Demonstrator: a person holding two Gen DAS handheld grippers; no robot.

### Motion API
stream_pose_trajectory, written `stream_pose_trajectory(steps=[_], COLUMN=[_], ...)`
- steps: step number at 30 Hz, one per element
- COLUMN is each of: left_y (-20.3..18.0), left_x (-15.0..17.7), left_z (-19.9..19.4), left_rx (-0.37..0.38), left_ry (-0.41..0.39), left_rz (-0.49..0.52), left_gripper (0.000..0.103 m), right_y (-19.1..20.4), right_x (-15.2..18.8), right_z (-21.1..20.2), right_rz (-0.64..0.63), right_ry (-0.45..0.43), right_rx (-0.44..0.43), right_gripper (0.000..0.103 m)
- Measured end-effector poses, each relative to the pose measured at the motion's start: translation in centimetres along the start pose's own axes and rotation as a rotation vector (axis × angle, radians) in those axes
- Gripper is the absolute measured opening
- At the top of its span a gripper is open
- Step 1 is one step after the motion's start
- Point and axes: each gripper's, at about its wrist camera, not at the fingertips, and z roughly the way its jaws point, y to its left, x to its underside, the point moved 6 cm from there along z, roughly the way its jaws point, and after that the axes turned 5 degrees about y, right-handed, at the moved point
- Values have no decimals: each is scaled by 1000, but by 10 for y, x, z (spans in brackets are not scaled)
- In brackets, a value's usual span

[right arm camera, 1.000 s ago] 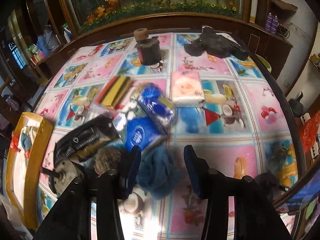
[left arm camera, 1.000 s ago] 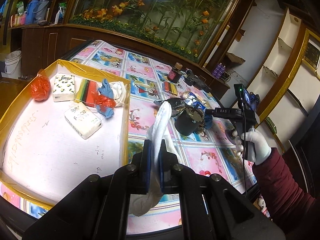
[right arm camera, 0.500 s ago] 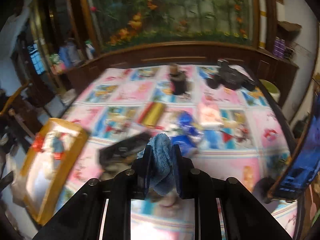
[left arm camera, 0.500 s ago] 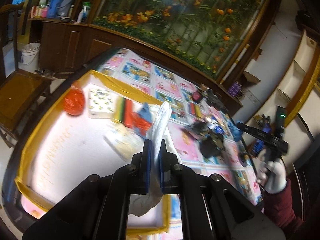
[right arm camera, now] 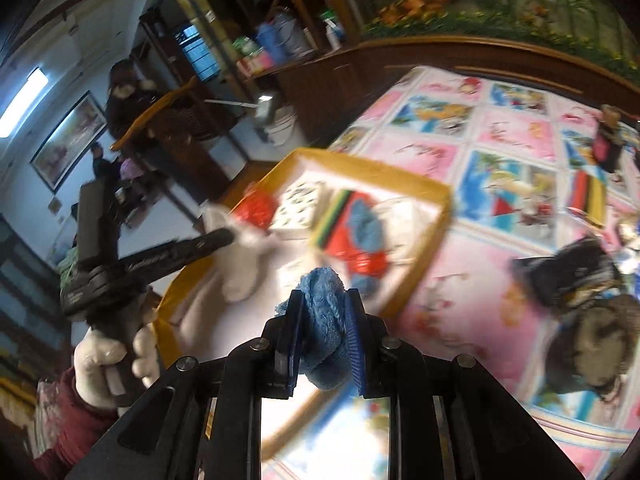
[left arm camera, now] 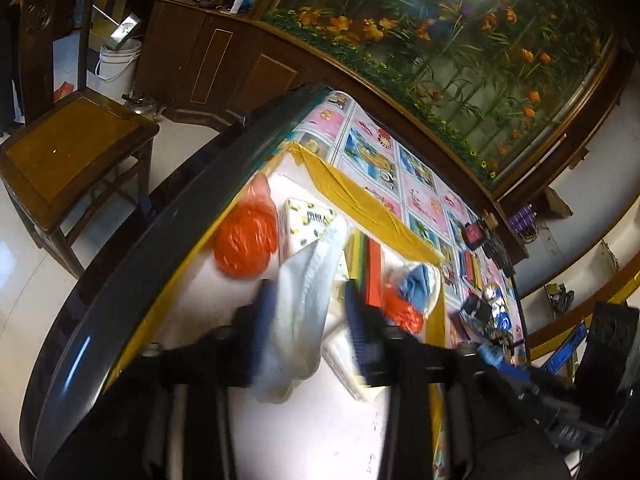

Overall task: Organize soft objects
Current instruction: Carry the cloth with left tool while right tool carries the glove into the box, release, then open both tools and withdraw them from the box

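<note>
1. Two grippers are over the yellow-rimmed tray (left arm camera: 372, 208) at once, and what matters is which one unloads first. We judge the left, since its load already hangs above the tray's white floor.
2. Our left gripper (left arm camera: 308, 320) has its jaws opening. The white cloth (left arm camera: 304, 300) hangs loose between them, long axis running away from us, top end flopping toward the patterned tissue pack (left arm camera: 308, 220), lower end drooping below the fingers.
3. Beside it in the tray lie the orange bag (left arm camera: 246, 240) and the striped pad (left arm camera: 366, 268).
4. Our right gripper (right arm camera: 325, 328) is clamped narrow on the blue fuzzy cloth (right arm camera: 322, 320), which bulges above and below the pads.
5. From the right wrist view, the tray's near corner sits just ahead of the fingers, the left tool off to the left.
6. We reckon the blue cloth needs carrying further in, clear of the white one.
</note>
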Motion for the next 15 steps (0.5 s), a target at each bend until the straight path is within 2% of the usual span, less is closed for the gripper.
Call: stream_pose_trajectory(steps=[4,10,11,12,14,15], left_y=[0,-6,-7,-8,-12,-13], left_x=[-6,1,3,4,9,11], left_z=[2,-23,-29,-35,-48,-53], left_rx=[13,24,24,26,40,45], left_ry=[1,-45,-56,-67,-89,-98], left_rz=[1,31,34,37,39,39], left_gripper=[54,54,54,54,54,54], right_y=[20,34,39,41,43,45], right_x=[-5,1,0,1,0,1], right_z=[34,68,75,77,80,79], right_rz=[-13,-33,-40,-42,-46,-52], right_ry=[49,114,120,120,106,98], right_rx=[-33,-43,-35,-29,-26,-22], right_gripper=[20,25,27,36,48,50])
